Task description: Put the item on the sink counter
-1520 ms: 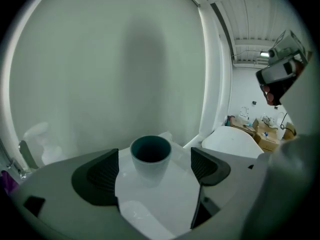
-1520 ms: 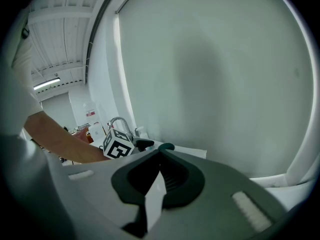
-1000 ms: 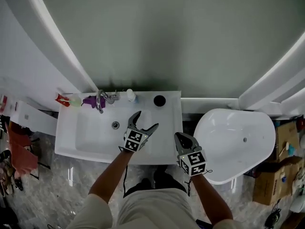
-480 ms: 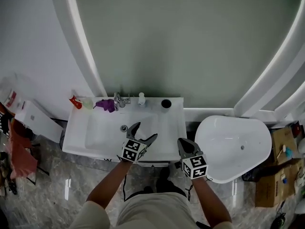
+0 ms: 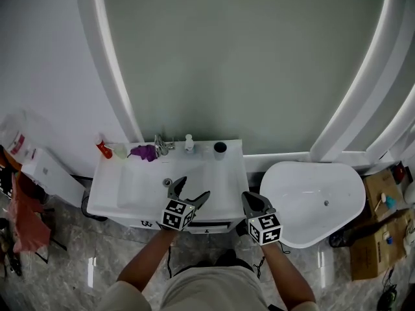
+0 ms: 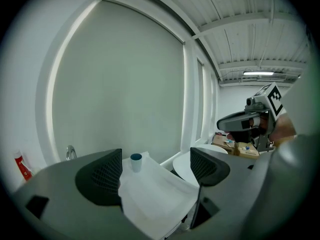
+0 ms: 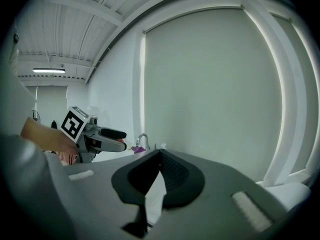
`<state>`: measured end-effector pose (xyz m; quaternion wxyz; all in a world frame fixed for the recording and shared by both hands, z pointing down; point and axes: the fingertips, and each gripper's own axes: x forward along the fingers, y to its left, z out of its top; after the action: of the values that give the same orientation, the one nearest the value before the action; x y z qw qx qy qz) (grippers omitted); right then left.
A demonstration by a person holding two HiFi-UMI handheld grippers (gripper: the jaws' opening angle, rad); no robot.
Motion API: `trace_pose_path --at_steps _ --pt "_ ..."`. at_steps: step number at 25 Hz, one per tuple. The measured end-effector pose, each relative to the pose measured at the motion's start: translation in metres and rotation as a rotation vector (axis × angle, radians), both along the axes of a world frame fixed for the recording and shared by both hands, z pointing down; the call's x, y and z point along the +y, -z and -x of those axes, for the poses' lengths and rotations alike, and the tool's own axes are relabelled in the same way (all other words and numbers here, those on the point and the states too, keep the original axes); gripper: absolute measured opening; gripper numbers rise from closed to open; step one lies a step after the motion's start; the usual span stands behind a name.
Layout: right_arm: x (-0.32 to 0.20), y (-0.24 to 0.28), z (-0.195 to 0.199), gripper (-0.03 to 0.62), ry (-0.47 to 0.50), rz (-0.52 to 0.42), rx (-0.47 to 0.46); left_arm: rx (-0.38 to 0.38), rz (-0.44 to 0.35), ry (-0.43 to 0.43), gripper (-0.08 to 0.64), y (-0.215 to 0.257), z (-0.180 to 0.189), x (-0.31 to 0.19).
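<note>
While my left claw (image 5: 189, 190) hangs spread and empty and my right claw (image 5: 249, 199) sits pressed together on nothing, the cup (image 5: 220, 148) stands on the desk (image 5: 235, 173) ahead of both, so a careless reach could topple it.

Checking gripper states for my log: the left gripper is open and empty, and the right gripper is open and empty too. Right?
No. The right gripper is shut, jaws together on nothing, as the right gripper view shows. The left gripper is open and empty.
</note>
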<state>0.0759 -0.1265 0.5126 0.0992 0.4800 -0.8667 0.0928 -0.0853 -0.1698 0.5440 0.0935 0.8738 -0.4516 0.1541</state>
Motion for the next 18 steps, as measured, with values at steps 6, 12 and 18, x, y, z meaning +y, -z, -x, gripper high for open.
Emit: trace_pose_path --at_steps 6,12,18 --pt "-0.01 0.003 -0.02 0.011 0.021 -0.007 0.005 0.011 -0.008 0.031 0.43 0.01 -0.012 0.003" --pt "-0.021 0.007 -0.047 0.011 0.06 -0.007 0.007 0.031 -0.04 0.087 0.406 0.028 -0.029 0.006" --pt "-0.024 0.012 -0.077 0.011 0.085 -0.007 0.007 0.027 -0.096 0.154 0.275 0.047 -0.044 0.018"
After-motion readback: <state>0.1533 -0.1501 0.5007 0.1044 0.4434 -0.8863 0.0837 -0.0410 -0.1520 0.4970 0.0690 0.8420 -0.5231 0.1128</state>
